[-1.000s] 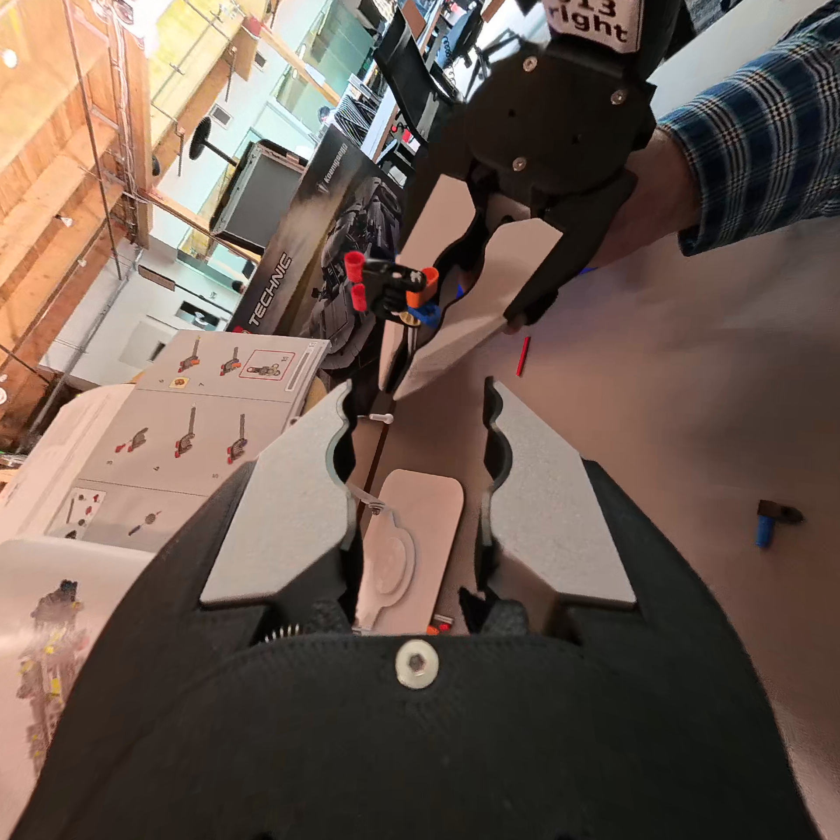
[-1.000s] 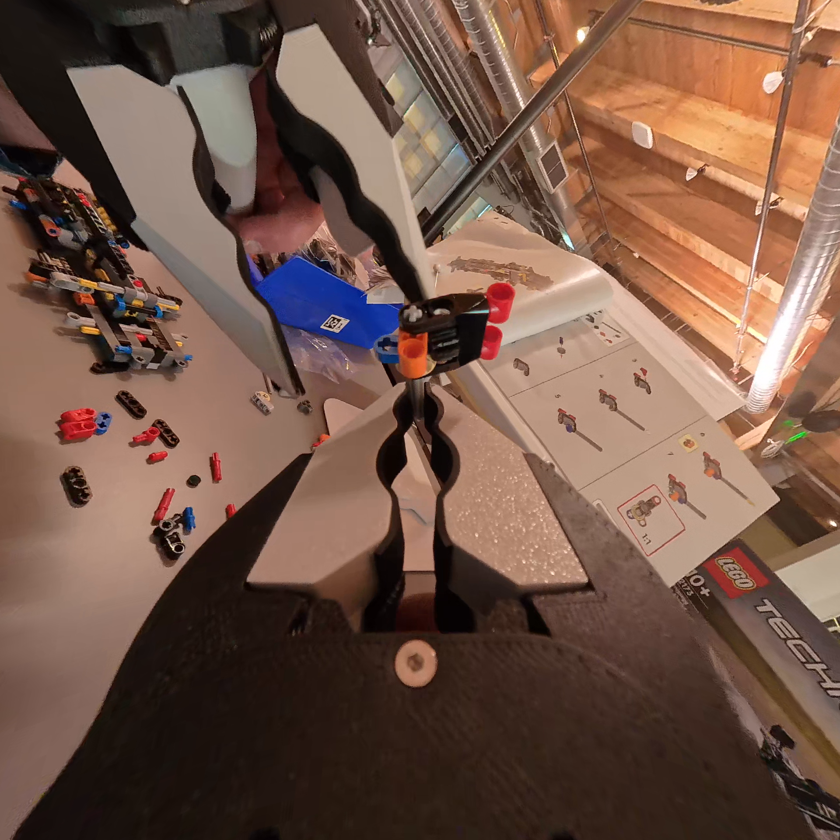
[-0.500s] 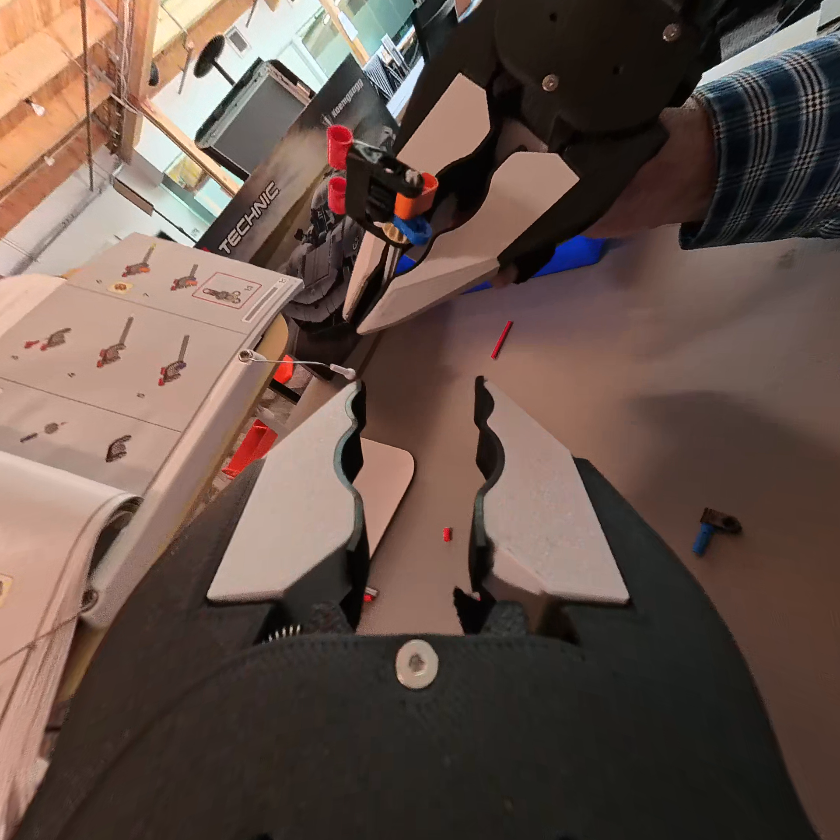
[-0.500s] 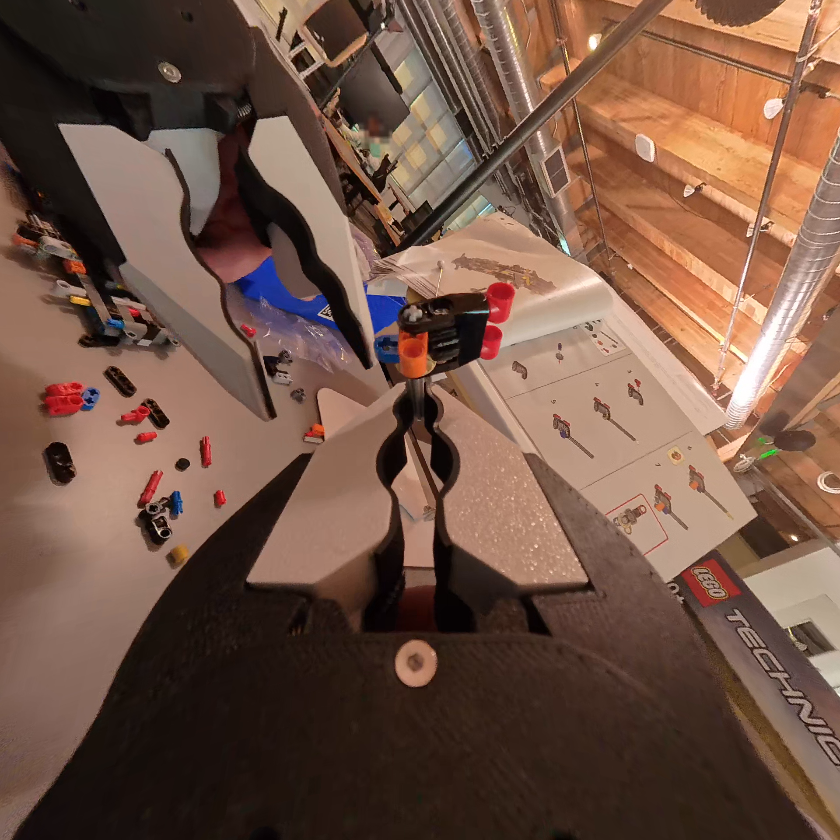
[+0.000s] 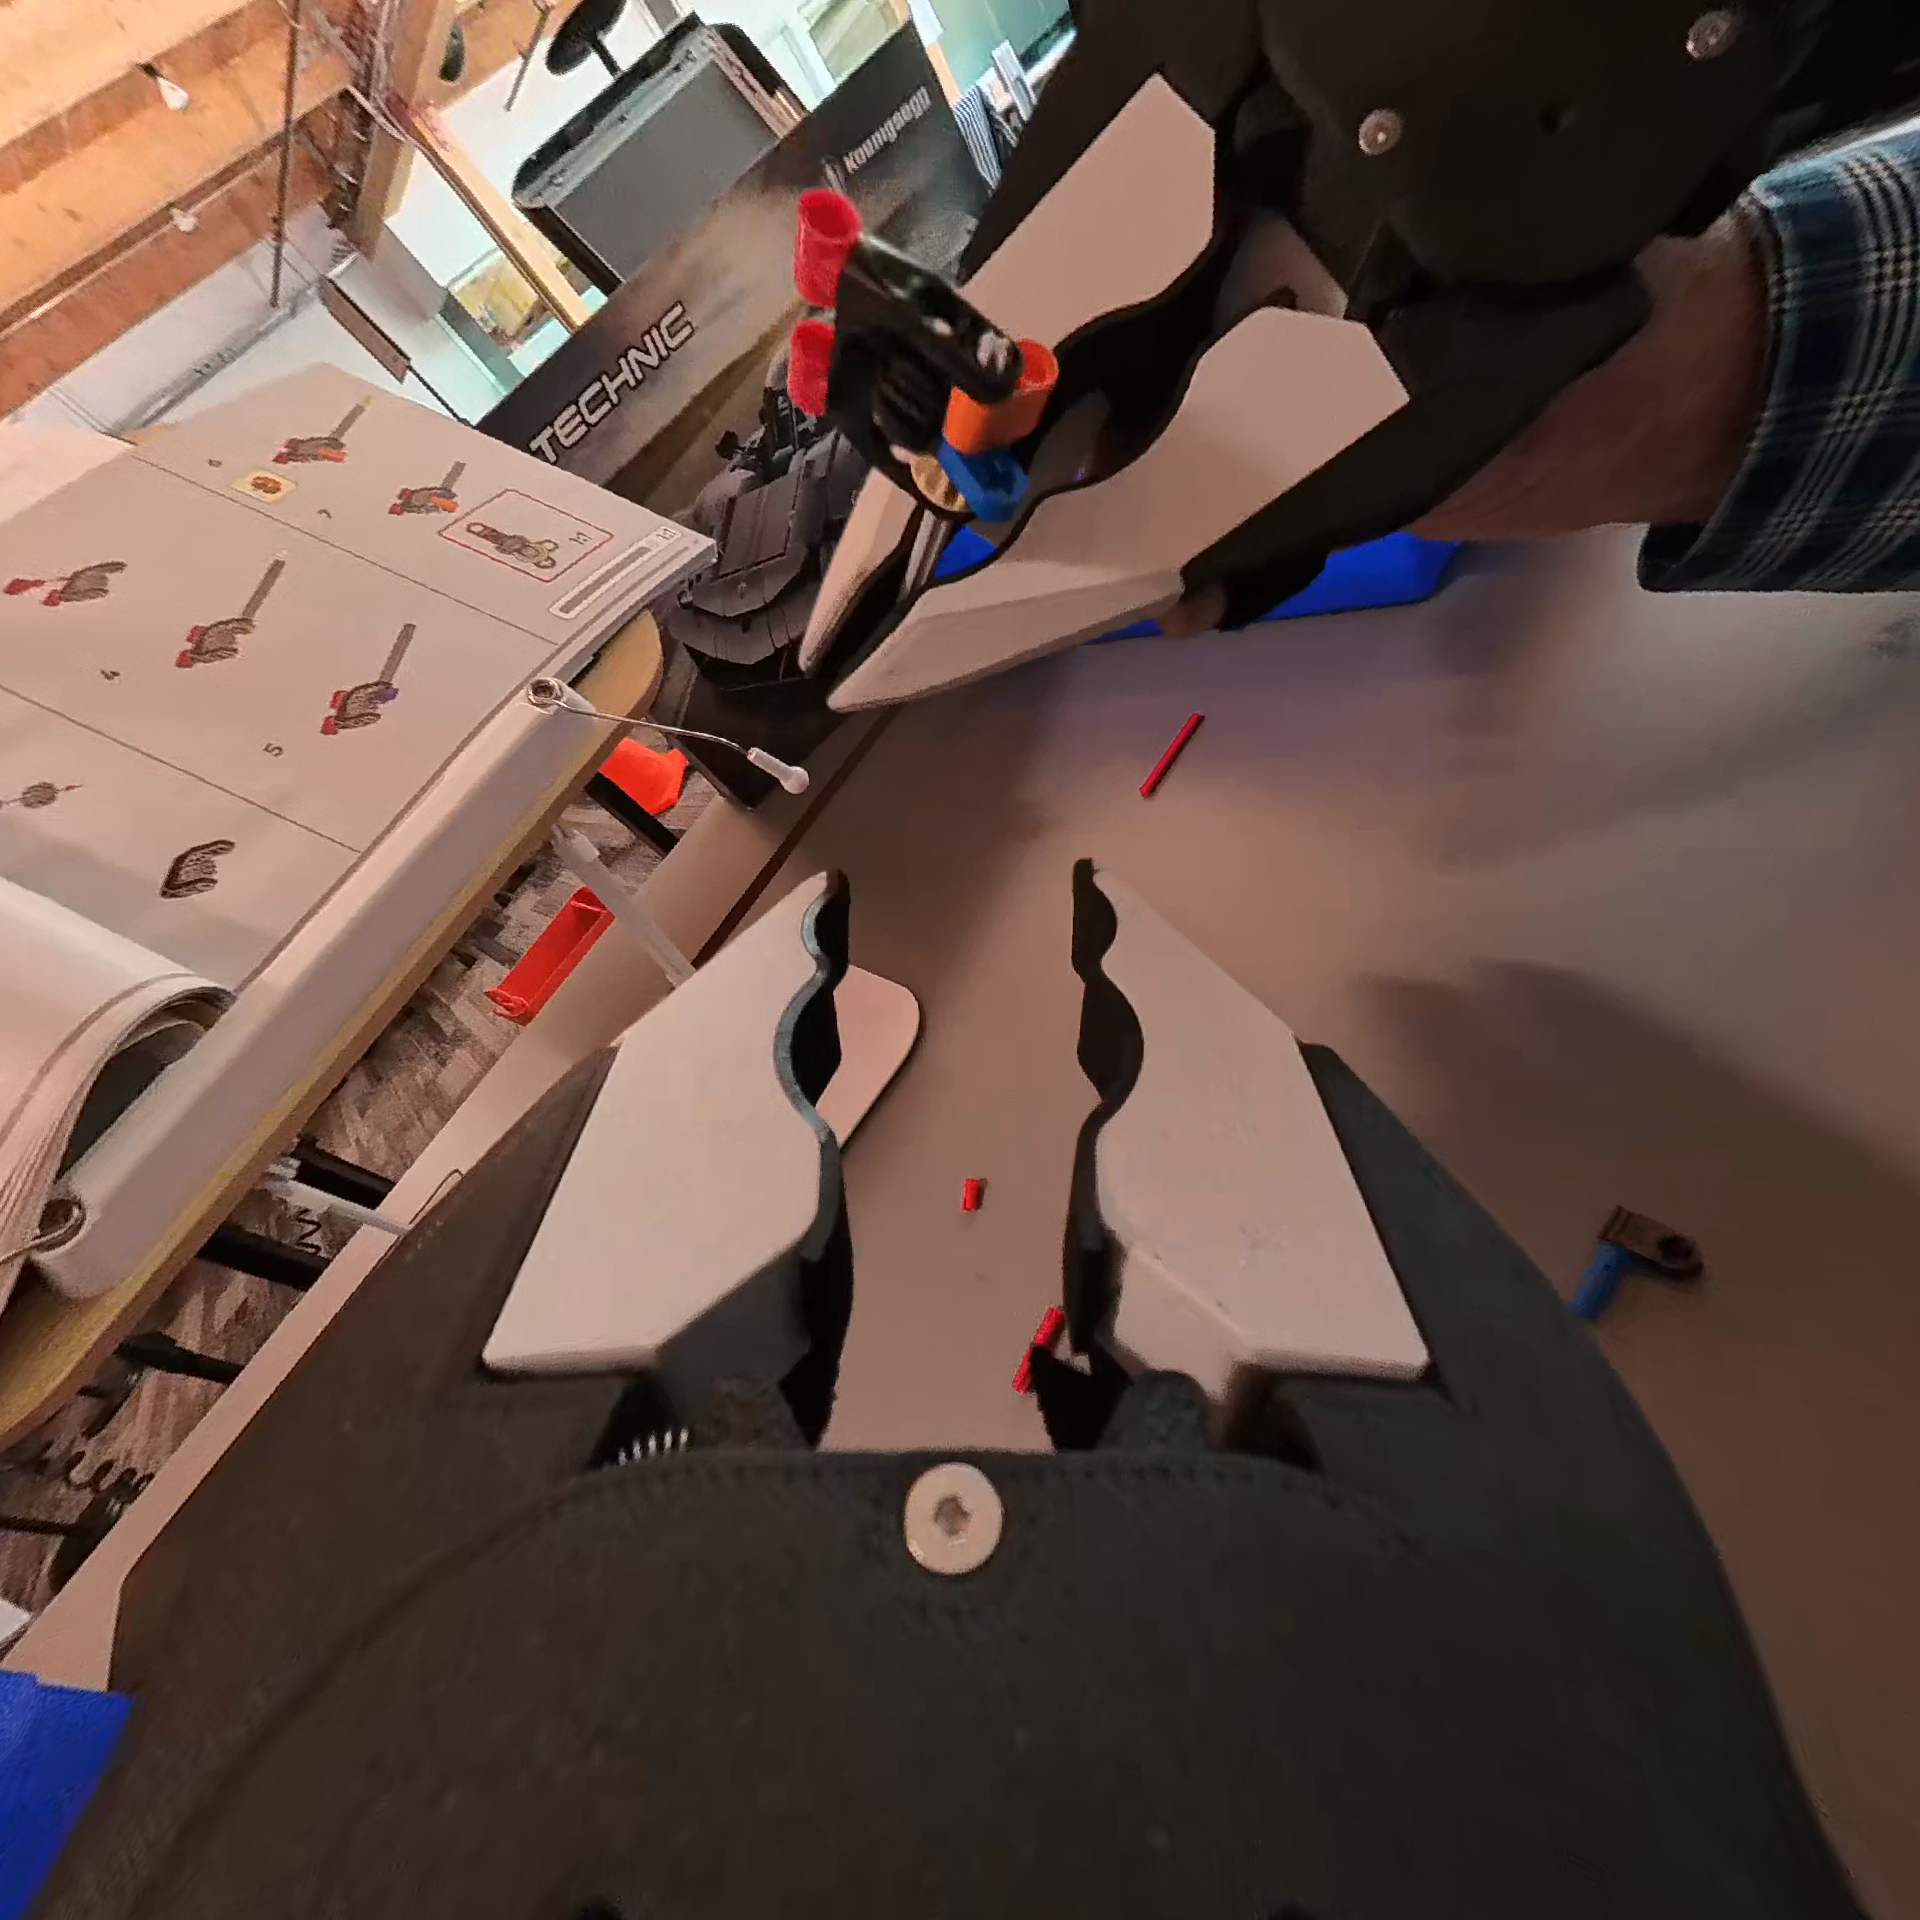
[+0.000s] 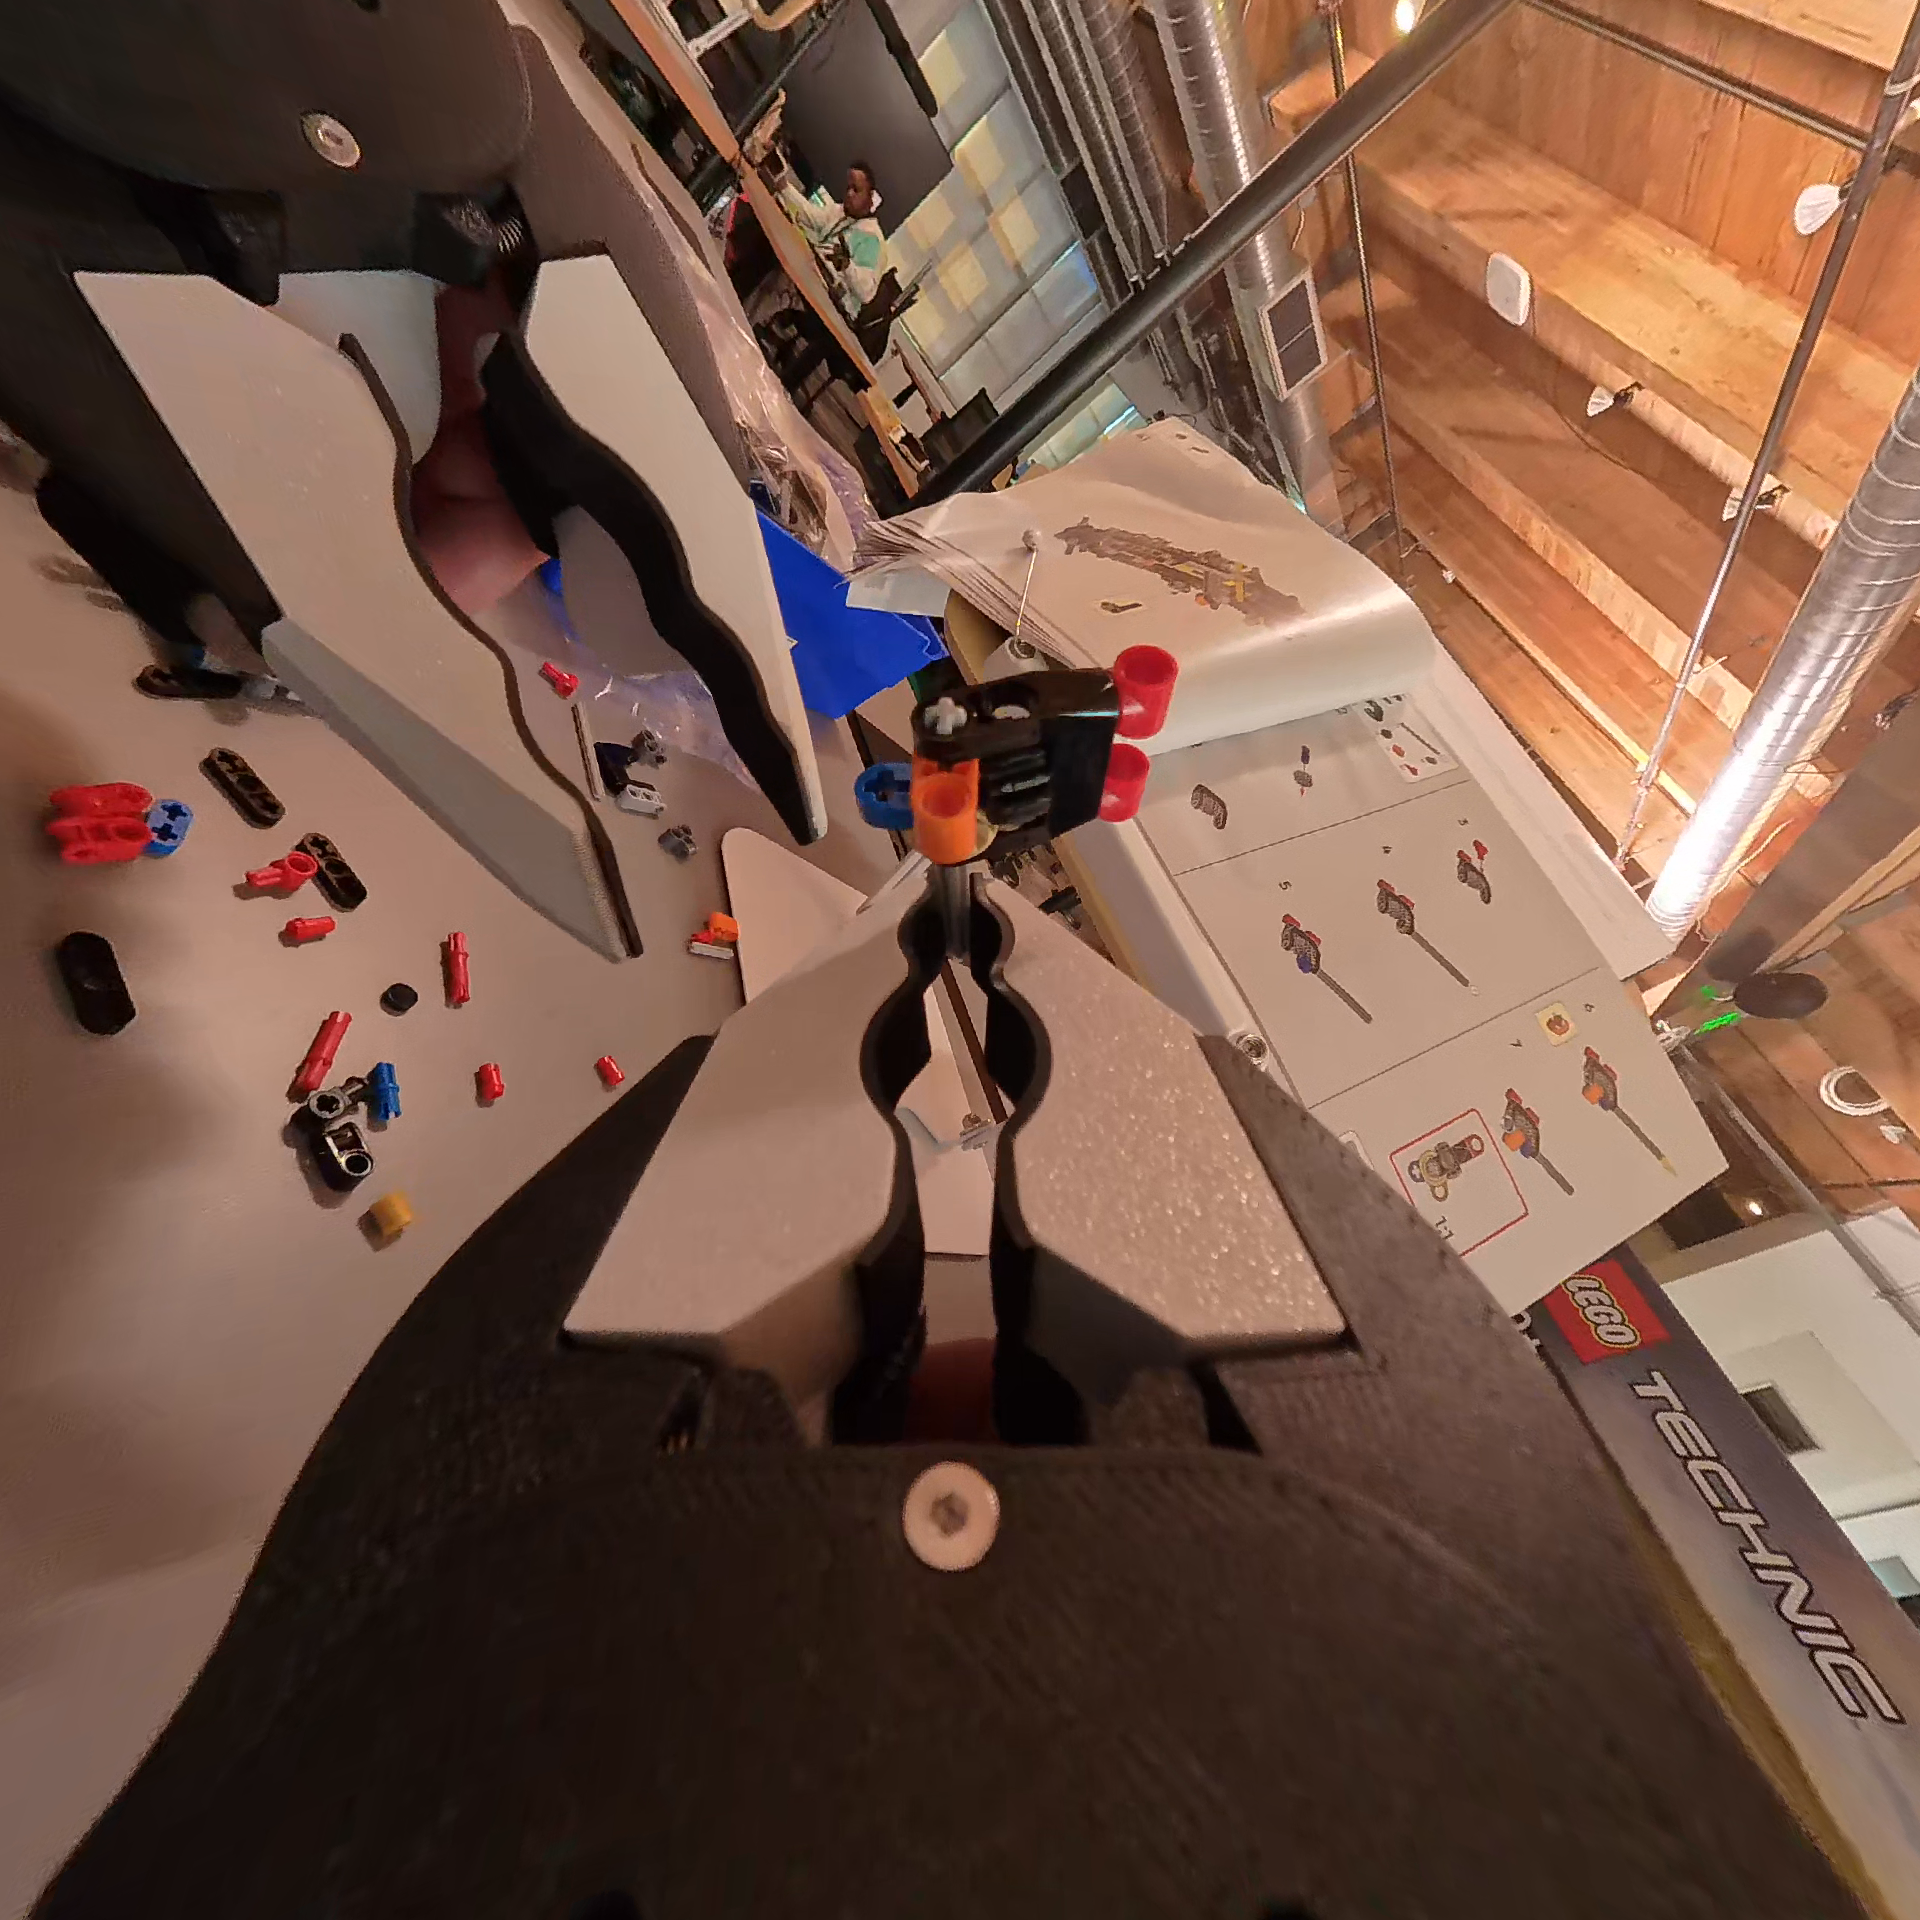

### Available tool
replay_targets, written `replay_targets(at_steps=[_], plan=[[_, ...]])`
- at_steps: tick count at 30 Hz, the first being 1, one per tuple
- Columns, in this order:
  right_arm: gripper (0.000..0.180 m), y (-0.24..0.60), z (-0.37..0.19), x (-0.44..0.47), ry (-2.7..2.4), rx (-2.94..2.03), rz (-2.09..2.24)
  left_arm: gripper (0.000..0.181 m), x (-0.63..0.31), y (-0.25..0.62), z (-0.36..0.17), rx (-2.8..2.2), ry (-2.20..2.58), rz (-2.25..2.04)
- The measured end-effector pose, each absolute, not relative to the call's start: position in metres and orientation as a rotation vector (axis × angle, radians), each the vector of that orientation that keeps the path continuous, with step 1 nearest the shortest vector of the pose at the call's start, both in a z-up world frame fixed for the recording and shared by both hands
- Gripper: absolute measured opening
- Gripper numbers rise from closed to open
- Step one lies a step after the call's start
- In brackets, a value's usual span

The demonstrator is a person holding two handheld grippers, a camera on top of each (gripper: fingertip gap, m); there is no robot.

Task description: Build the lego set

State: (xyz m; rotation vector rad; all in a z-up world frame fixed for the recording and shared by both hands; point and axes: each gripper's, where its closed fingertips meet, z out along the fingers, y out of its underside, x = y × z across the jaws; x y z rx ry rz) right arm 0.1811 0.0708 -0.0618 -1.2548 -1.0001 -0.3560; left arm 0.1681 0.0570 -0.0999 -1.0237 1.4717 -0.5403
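My right gripper [image 6: 951, 904] is shut on the black axle of a small assembly [image 6: 1023, 748]: a black block with two red pins, an orange bush and a blue piece. It holds the assembly in the air above the table's far edge. In the left wrist view the right gripper [image 5: 904, 582] and the assembly [image 5: 904, 332] are at the top. My left gripper [image 5: 956, 883] is open and empty, low over the table [image 5: 1455, 831]. It is apart from the assembly, and in the right wrist view the left gripper [image 6: 717, 888] is to the assembly's left.
Loose parts lie on the table: red connectors [image 6: 99, 821], black beams [image 6: 239, 784], red pins [image 6: 455, 966], a yellow piece [image 6: 390, 1210], a red axle [image 5: 1171, 753], a blue-and-black piece [image 5: 1631, 1257]. The open instruction booklet [image 5: 312, 623] and the set's box [image 6: 1766, 1507] stand beyond the table edge. A blue bag [image 6: 842, 623] lies behind. The gap from one gripper's tips to the other's is roughly 4 cm.
My left gripper has drawn back from the assembly and dropped lower over the table, still open. My right gripper still holds the assembly aloft.
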Motion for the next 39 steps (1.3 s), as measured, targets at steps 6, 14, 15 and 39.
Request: replay_targets(at_steps=[6,14,15,39], plan=[[0.000,0.072,-0.062,0.182,-0.997,-1.259,-0.356,0.040,0.169,0.055,-0.096,-1.023,1.439,-0.546],[0.000,0.073,-0.063,0.184,-0.989,-1.265,-0.357,0.032,0.168,0.042,-0.071,-0.978,1.361,-0.613],[0.000,0.073,-0.063,0.184,-0.986,-1.267,-0.356,0.032,0.169,0.039,-0.069,-0.970,1.361,-0.616],[0.000,0.074,-0.063,0.184,-0.969,-1.268,-0.330,0.032,0.127,0.043,-0.103,-0.994,1.386,-0.479]])
